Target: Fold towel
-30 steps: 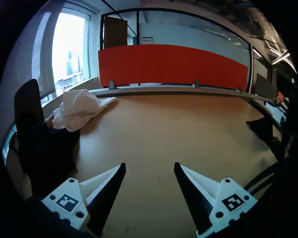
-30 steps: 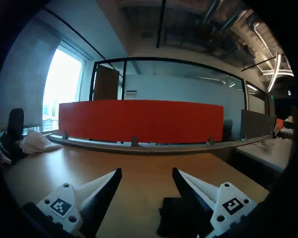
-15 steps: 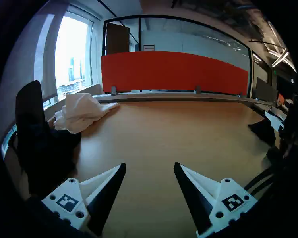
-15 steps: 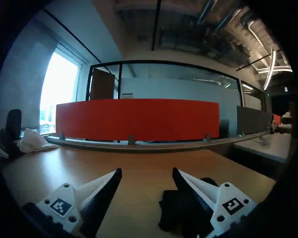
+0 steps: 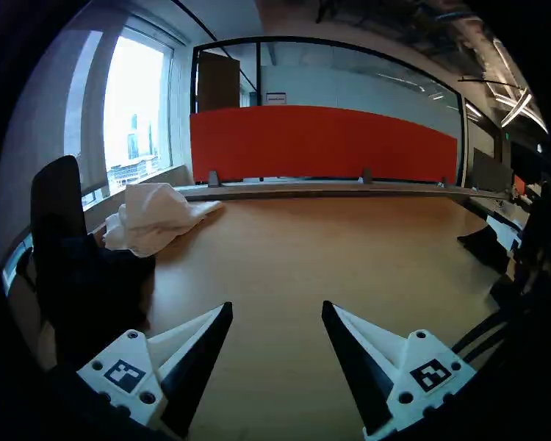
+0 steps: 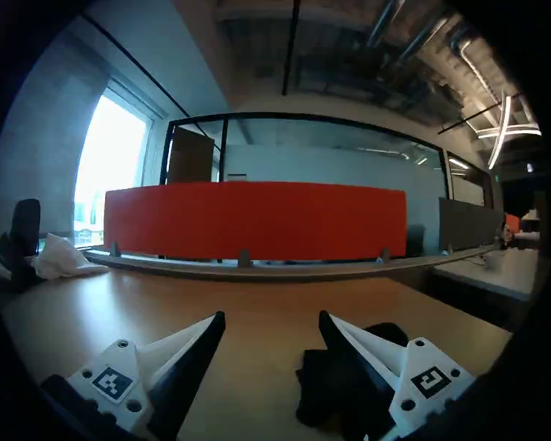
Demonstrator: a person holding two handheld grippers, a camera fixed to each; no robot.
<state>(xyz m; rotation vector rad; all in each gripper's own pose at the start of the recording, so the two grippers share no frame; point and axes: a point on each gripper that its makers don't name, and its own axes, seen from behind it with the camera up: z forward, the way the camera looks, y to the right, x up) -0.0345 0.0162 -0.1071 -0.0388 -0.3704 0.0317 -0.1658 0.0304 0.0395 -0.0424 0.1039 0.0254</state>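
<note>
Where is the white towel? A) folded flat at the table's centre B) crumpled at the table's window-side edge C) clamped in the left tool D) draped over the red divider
B: the towel lies bunched on the table by the window, beyond the open left tool.

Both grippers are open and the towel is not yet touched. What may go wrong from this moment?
1. The towel lies crumpled in a heap at the far left of the table, apart from the left gripper and the right gripper. Its corners are hidden, so a grasp may catch several layers.
2. A dark mass sits beside the towel; the left gripper might bump it while reaching.
3. A black object lies by the right gripper and could be knocked.
</note>
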